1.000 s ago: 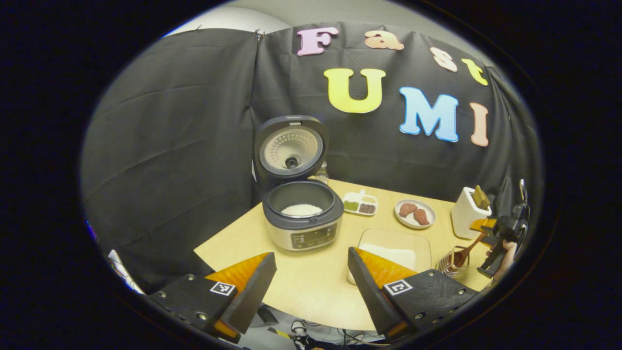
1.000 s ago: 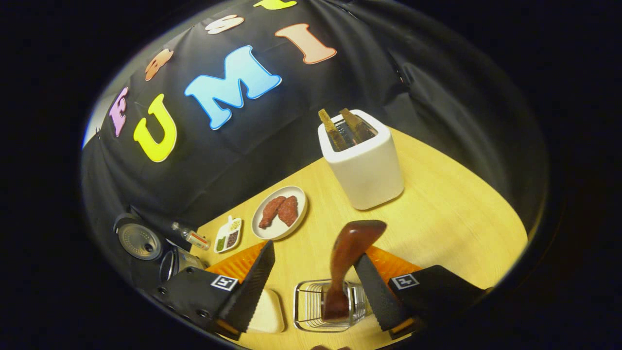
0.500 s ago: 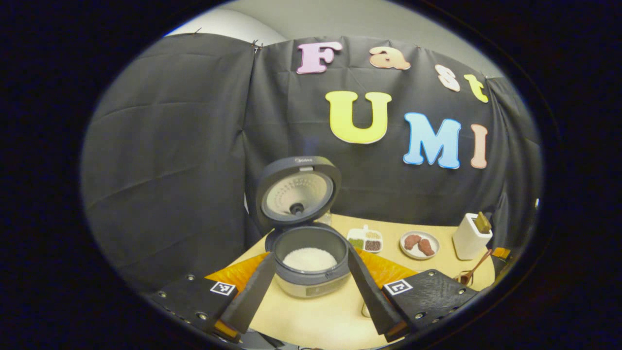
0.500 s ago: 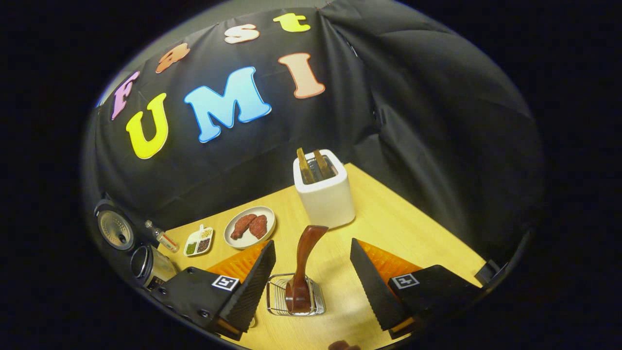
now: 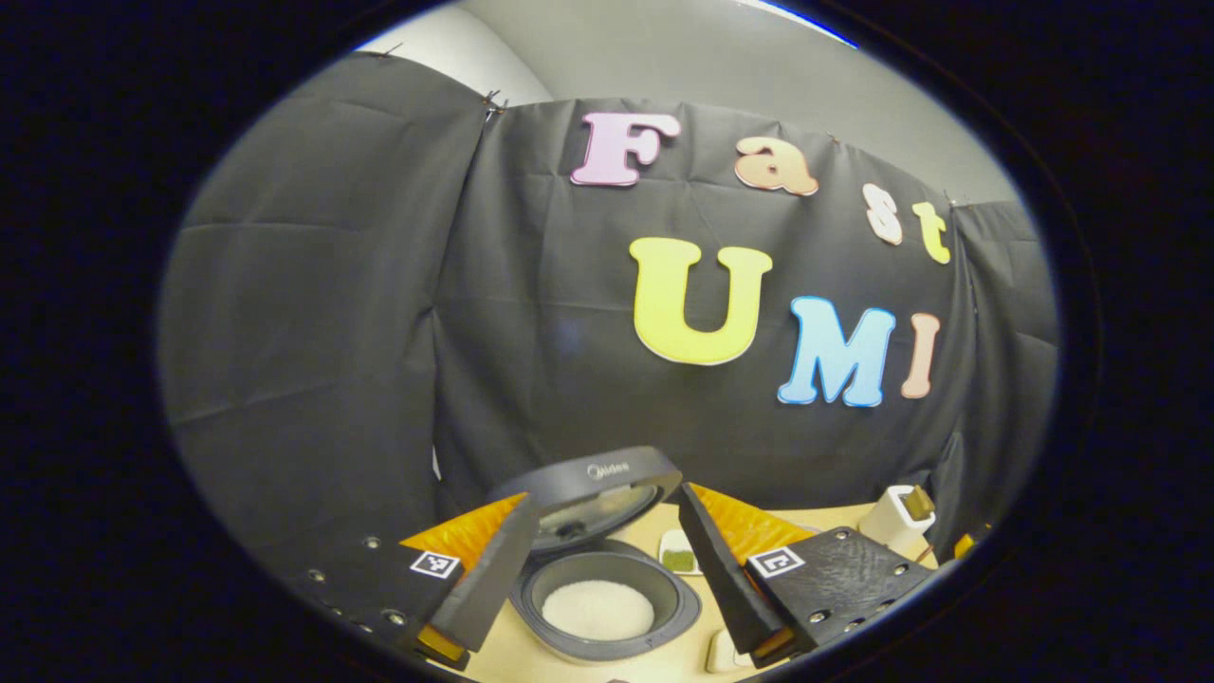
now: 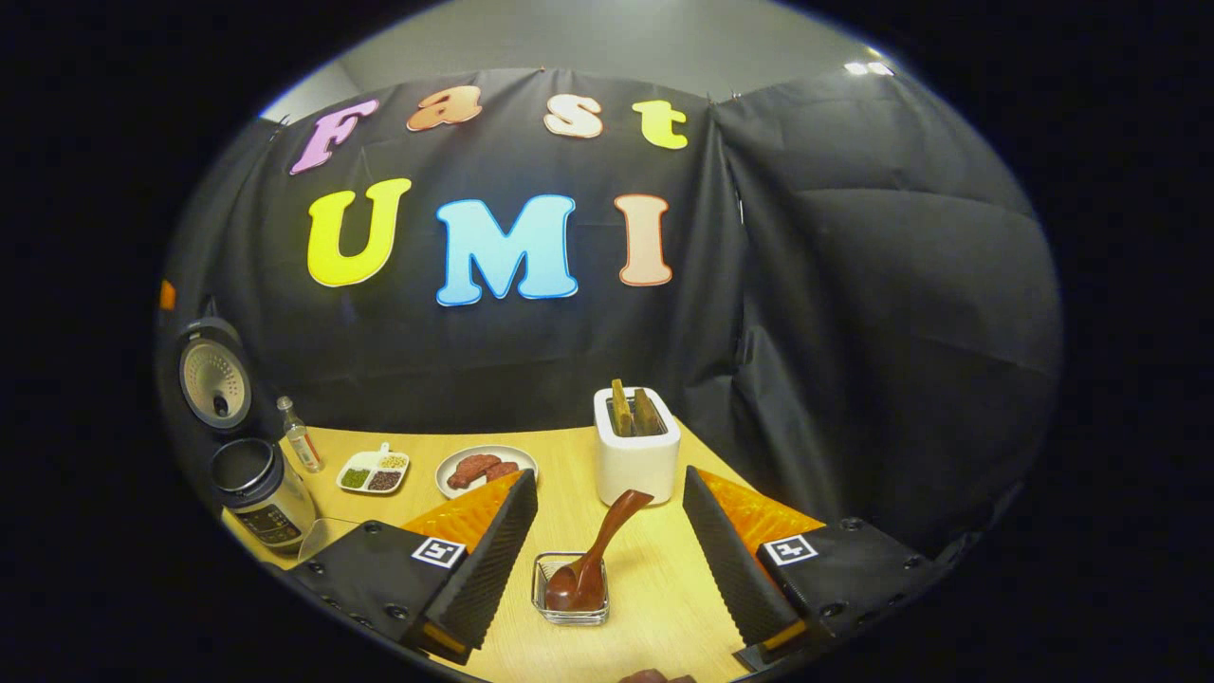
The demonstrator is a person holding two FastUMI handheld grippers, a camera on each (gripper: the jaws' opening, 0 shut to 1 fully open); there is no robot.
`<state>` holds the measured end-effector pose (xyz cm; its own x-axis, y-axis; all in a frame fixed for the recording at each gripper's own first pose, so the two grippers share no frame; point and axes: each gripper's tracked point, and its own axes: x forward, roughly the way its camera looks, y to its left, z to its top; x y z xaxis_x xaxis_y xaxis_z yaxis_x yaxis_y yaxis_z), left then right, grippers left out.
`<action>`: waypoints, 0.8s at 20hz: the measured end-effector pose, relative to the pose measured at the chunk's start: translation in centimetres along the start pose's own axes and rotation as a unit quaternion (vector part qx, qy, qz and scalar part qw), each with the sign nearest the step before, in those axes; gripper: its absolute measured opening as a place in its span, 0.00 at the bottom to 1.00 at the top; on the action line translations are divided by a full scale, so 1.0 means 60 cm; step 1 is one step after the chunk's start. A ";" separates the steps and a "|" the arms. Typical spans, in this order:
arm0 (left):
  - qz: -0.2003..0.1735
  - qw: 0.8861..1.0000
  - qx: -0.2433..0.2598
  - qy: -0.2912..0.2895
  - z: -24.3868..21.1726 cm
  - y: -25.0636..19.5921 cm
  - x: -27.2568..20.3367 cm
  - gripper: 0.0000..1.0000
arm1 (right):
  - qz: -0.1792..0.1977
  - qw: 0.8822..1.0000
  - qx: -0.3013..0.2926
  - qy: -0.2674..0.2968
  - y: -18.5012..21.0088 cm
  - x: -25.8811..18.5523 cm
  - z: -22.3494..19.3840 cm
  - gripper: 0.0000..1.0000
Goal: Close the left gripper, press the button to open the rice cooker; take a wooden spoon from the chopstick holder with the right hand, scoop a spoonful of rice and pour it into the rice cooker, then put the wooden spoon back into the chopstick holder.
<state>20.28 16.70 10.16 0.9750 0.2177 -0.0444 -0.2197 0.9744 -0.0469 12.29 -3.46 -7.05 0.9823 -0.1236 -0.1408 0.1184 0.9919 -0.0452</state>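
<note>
The rice cooker (image 5: 607, 607) stands with its lid (image 5: 593, 479) raised and white rice in the pot. My left gripper (image 5: 608, 497) is open just in front of and above it, holding nothing. The cooker (image 6: 256, 489) also stands at the far left of the right gripper view. The wooden spoon (image 6: 607, 541) leans bowl-down in the wire chopstick holder (image 6: 571, 596) on the table. My right gripper (image 6: 608, 479) is open, drawn back from the holder, its fingers wide on either side and clear of the spoon.
On the wooden table (image 6: 664, 607) stand a white toaster (image 6: 635, 446) with two slices, a plate of meat (image 6: 486, 470), a divided dish of beans (image 6: 372, 471) and a small bottle (image 6: 302, 446). A clear tray's corner (image 6: 322, 536) lies beside the cooker.
Both views have tilted upward. My right gripper has backed away from the holder, leaving the spoon in it. My left gripper has come closer to the cooker, which now sits low between its fingers.
</note>
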 end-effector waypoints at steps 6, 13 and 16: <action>-0.036 0.999 0.006 0.021 0.042 0.020 0.159 0.92 | -0.027 0.999 0.014 -0.022 0.026 -0.073 0.038 0.99; -0.012 0.990 -0.039 0.136 -0.064 0.042 0.261 0.93 | 0.014 1.000 -0.021 -0.014 0.056 -0.139 0.055 0.99; -0.024 0.984 -0.070 0.159 -0.090 0.025 0.252 0.94 | 0.001 1.000 -0.017 -0.023 0.057 -0.146 0.061 0.99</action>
<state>34.53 21.16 4.01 0.9292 0.1219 -0.3488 -0.1987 0.9608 -0.1934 4.64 1.13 -2.36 0.9882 -0.1194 -0.0959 0.1121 0.9906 -0.0790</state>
